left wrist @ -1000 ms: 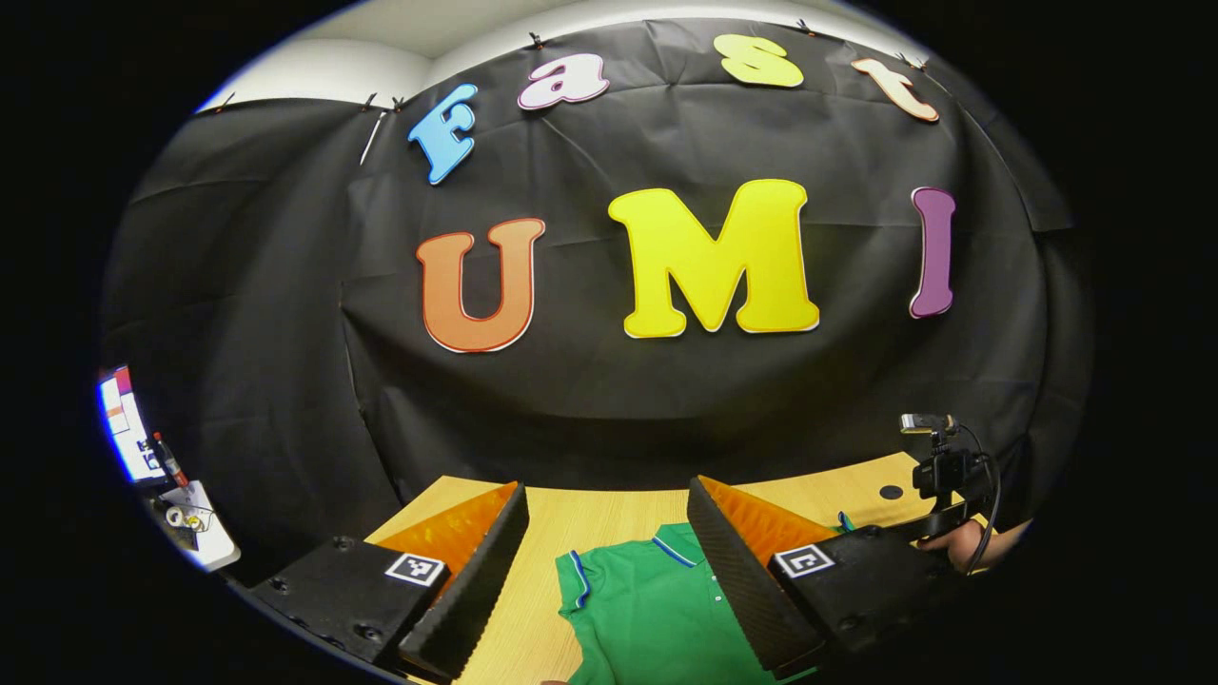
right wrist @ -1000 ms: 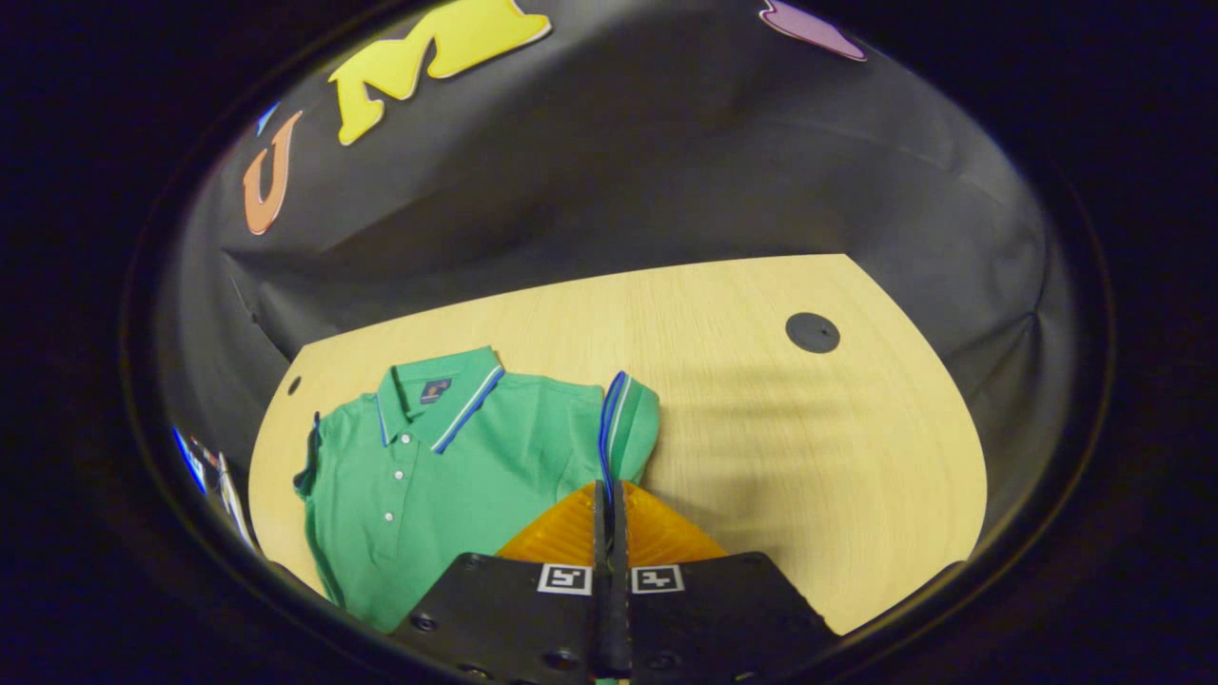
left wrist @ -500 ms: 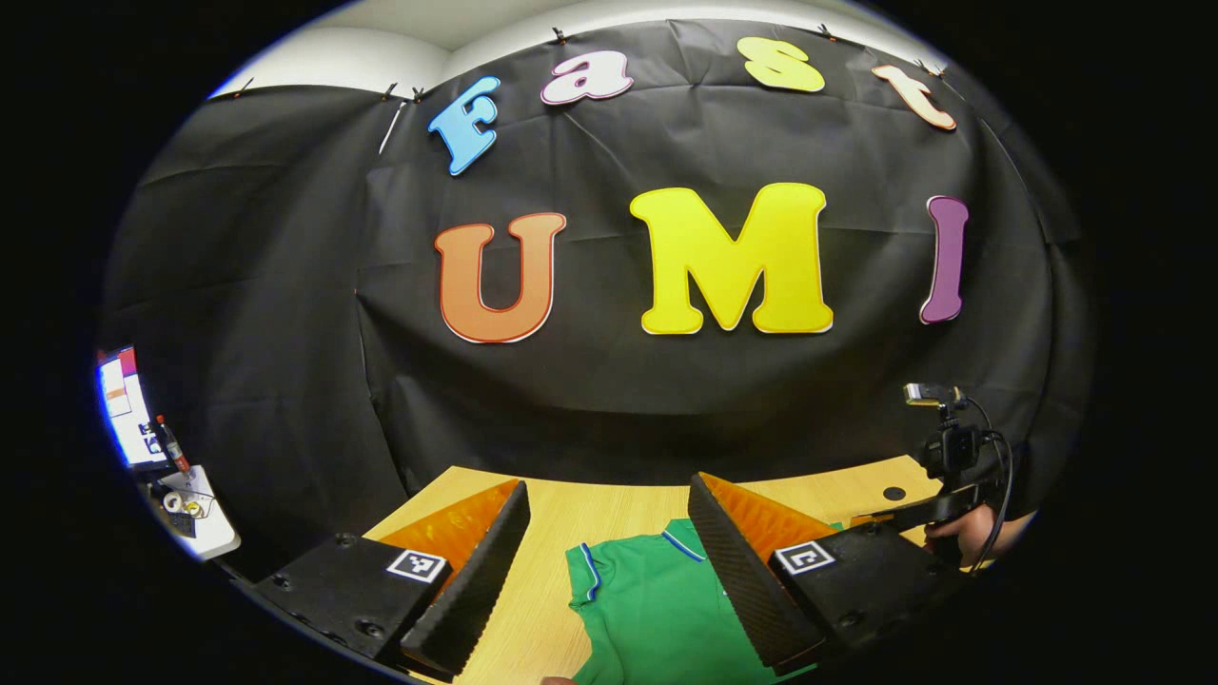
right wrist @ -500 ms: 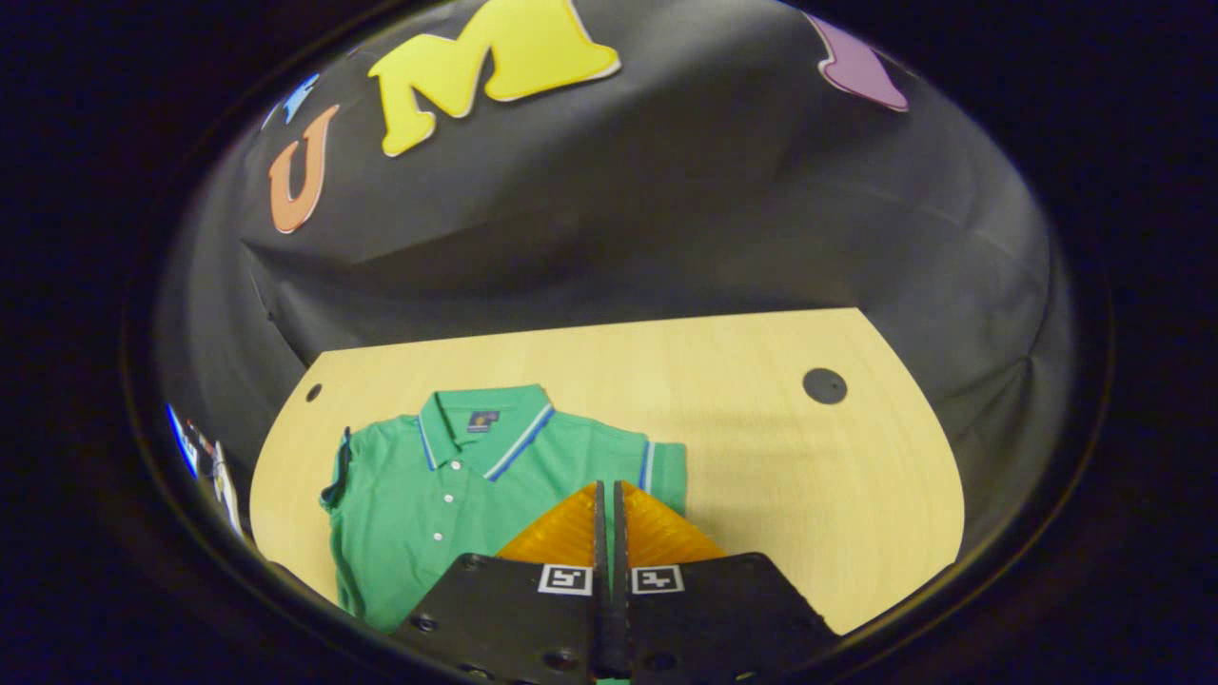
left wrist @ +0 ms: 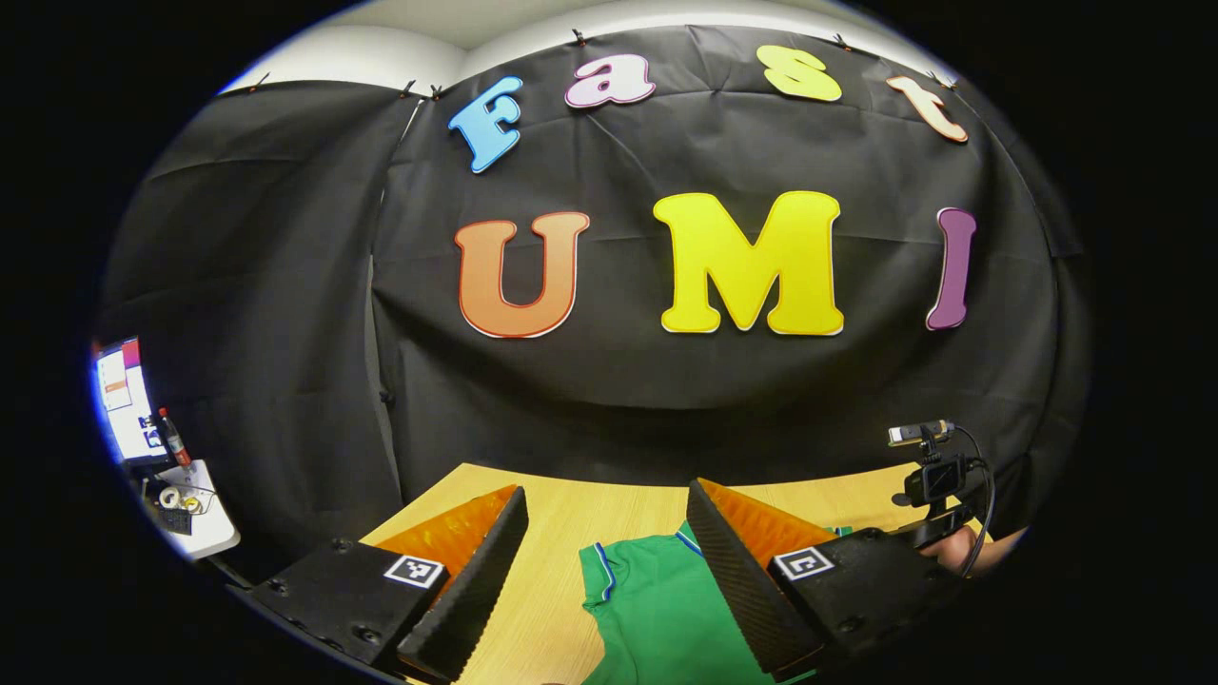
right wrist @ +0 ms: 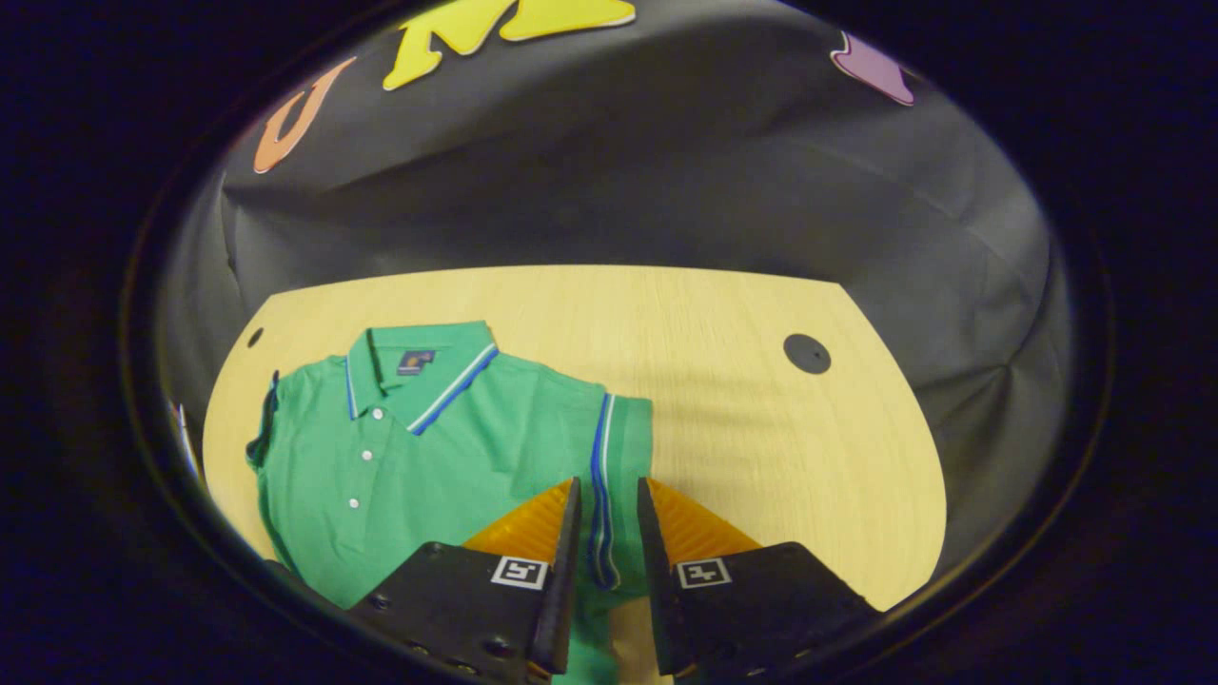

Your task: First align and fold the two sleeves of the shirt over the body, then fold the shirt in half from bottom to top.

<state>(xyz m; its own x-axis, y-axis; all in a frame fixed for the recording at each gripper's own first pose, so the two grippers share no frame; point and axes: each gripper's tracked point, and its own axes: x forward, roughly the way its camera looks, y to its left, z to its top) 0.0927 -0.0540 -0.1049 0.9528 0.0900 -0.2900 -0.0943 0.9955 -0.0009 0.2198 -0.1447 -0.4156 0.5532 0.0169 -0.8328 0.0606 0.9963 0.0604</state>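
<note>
1. Far left in the left gripper view, a small white side table (left wrist: 195,533) carries a red-capped bottle (left wrist: 174,442) and clutter too small to name

2. The left gripper (left wrist: 609,561) hovers with jaws spread wide, holding nothing, likely poised for its own sleeve

3. The green polo shirt with blue-and-white trim (right wrist: 419,457) lies face up on the pale wooden table (right wrist: 761,447)

4. The right gripper (right wrist: 606,561) has its jaws narrowly parted astride the striped sleeve cuff (right wrist: 601,476), apparently not pinching it

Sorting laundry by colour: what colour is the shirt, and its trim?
Green shirt with blue-and-white striped trim, clearest in the right gripper view.
</note>
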